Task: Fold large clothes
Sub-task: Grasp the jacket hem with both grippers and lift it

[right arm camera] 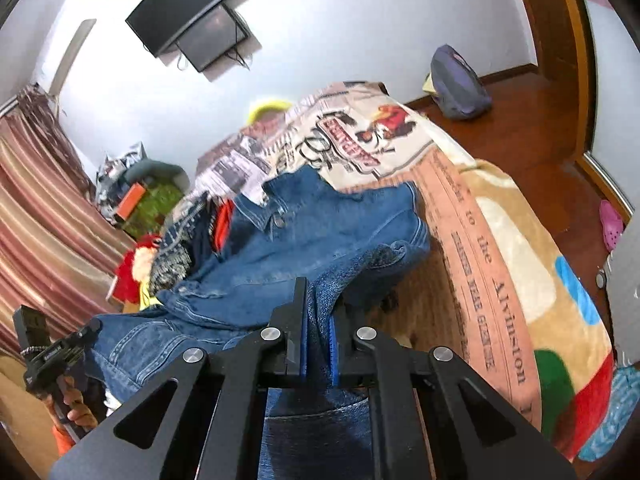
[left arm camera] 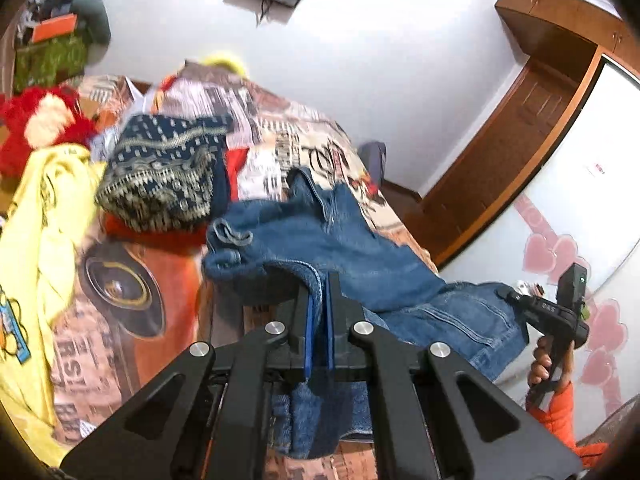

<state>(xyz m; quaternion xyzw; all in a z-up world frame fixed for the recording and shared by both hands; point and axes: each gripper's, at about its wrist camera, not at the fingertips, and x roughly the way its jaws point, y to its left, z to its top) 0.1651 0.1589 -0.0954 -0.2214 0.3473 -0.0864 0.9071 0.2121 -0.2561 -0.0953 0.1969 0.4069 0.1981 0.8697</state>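
A blue denim jacket lies across the near side of the bed, partly lifted at its near edge. My left gripper is shut on a fold of its denim edge. In the right wrist view the same jacket stretches away from me, collar toward the far side, and my right gripper is shut on another bunched part of its edge. The right gripper also shows in the left wrist view, gripping the jacket at the right. The left gripper's body shows at the lower left of the right wrist view.
The bed carries a newspaper-print blanket. A folded navy patterned garment, a yellow garment and a red plush toy lie to the left. A wooden door frame, a bag on the floor and a wall TV are around.
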